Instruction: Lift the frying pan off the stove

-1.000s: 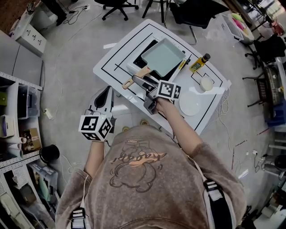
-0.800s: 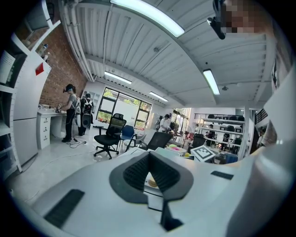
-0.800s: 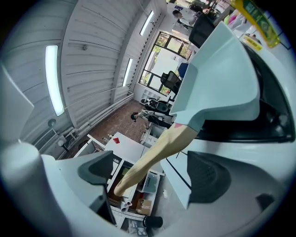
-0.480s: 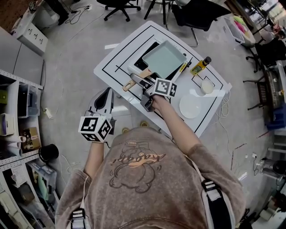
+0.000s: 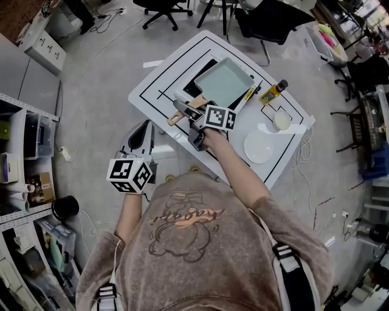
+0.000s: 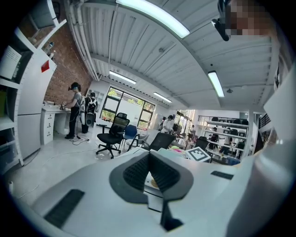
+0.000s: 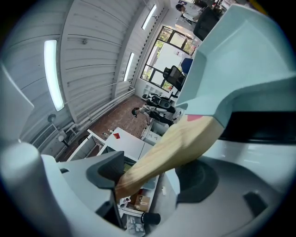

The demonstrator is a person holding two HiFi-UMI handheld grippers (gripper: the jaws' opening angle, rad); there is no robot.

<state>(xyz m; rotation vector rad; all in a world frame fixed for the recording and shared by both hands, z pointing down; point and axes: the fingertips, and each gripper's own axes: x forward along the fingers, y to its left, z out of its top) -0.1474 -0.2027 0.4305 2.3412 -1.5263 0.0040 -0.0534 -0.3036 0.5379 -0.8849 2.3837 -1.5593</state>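
A pale green rectangular frying pan (image 5: pixel 222 81) sits on the black stove (image 5: pixel 202 68) on the white table (image 5: pixel 152 85). Its wooden handle (image 5: pixel 185 109) points toward the near left. My right gripper (image 5: pixel 182 105) reaches along that handle. Its jaws have just been closing, with the handle (image 7: pixel 180 143) between them. In the right gripper view both pads (image 7: pixel 108 170) touch the wood, so the right gripper (image 7: pixel 155 176) is shut on it. My left gripper (image 5: pixel 146 126) hangs off the table's near left edge over the floor. Nothing is held in the left gripper (image 6: pixel 149 159), and its pads are shut together.
A white plate (image 5: pixel 258 144) and a small bowl (image 5: pixel 281 115) lie right of the pan. A yellow oil bottle (image 5: pixel 271 86) lies beside the stove. Shelving (image 5: pixel 24 152) lines the left side. Office chairs (image 5: pixel 267 18) stand beyond the table.
My right gripper has slid up and left along the wooden handle, and its jaws have narrowed around it. The left gripper has stayed where it was.
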